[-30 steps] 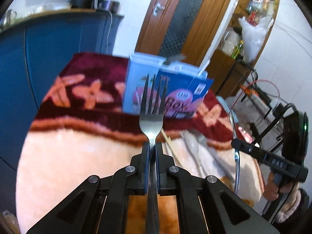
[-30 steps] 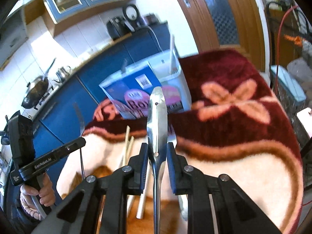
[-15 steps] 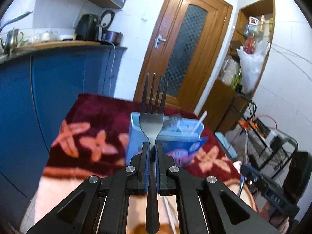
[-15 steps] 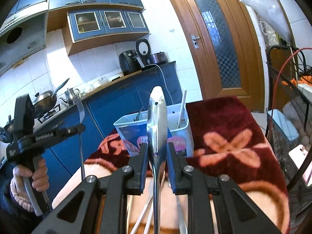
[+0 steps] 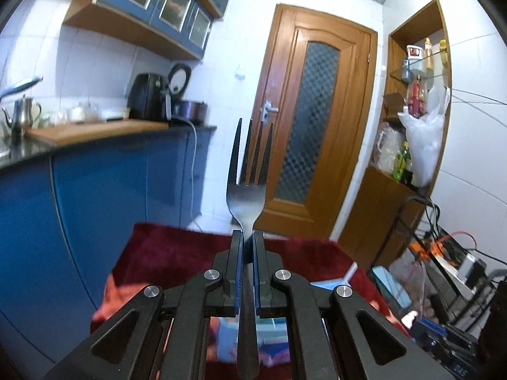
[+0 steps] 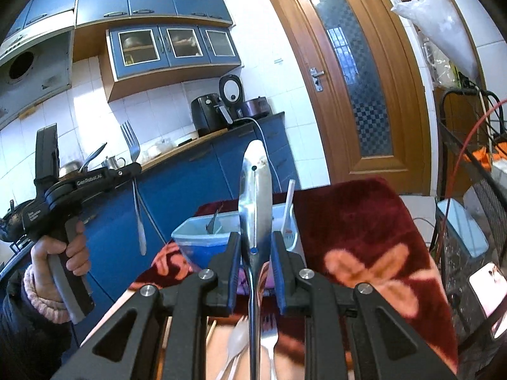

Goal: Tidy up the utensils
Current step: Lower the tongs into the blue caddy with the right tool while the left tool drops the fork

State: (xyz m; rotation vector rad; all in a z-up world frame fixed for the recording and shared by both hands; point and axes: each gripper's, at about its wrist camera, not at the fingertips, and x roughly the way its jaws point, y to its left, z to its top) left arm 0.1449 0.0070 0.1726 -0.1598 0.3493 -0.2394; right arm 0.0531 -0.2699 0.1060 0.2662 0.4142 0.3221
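My left gripper (image 5: 248, 237) is shut on the neck of a metal fork (image 5: 248, 171), whose tines point up in front of the door. In the right wrist view the same left gripper (image 6: 137, 168) is held up at the left by a hand, and the fork (image 6: 134, 158) hangs through it. A shiny metal spoon (image 6: 256, 190) stands upright in my right gripper (image 6: 255, 247), which is shut on it, above a blue-and-white utensil box (image 6: 202, 247). The box (image 5: 272, 345) lies low behind the left fingers. Loose utensils (image 6: 236, 338) lie on the blanket (image 6: 364, 221).
Blue kitchen cabinets (image 5: 111, 190) with a worktop (image 5: 95, 129) run along the left. A wooden door (image 5: 313, 133) is straight behind the table. Wire racks with cables (image 6: 469, 171) and a shelf with a plastic bag (image 5: 421, 145) stand at the right.
Both grippers have risen and tipped upward with their utensils still gripped. The box and blanket have slid down in both views, and the door and wall cupboards have come into sight.
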